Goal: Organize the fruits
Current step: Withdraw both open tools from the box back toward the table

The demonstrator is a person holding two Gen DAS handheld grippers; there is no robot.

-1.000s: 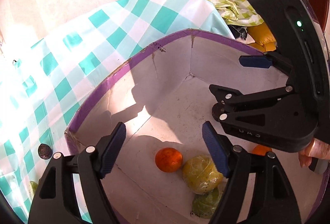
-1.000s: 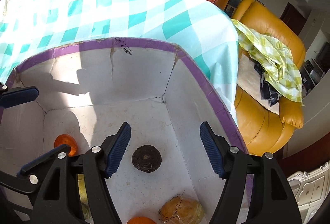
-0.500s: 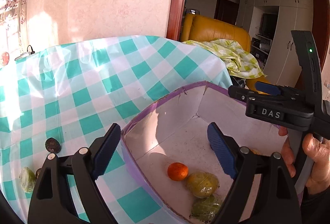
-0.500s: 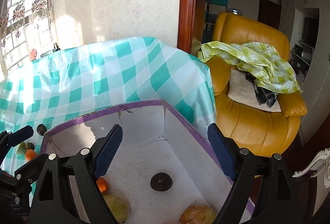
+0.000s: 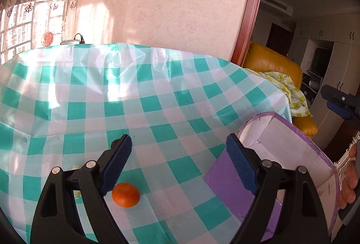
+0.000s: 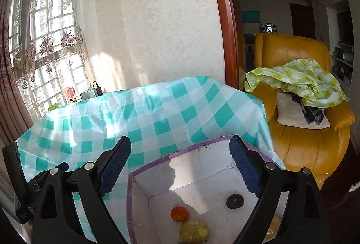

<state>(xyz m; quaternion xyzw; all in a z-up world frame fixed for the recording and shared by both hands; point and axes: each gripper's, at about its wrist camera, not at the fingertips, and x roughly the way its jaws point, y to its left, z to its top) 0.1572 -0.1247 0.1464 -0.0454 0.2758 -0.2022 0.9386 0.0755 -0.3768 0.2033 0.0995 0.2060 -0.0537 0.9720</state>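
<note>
- My left gripper (image 5: 178, 167) hangs above the table (image 5: 157, 95), which wears a teal-and-white checked cloth; its blue-padded jaws are spread wide and hold nothing.
- A loose orange (image 5: 125, 194) lies on the cloth just beside the left gripper's left finger, toward the table's near edge.
- A purple-edged cardboard box (image 5: 227, 178) with a white inside stands at the table's right edge, well apart from that orange.
- My right gripper (image 6: 180, 167) hangs over the box's open top, jaws also spread wide and empty.
- From the right wrist camera, on the box floor I see a second orange (image 6: 179, 213), a yellowish-green fruit (image 6: 194, 232) touching it on the near side, and a dark round fruit (image 6: 235, 201) nearer the right wall.
- A yellow armchair (image 6: 303, 142) stands past the table's right edge.
</note>
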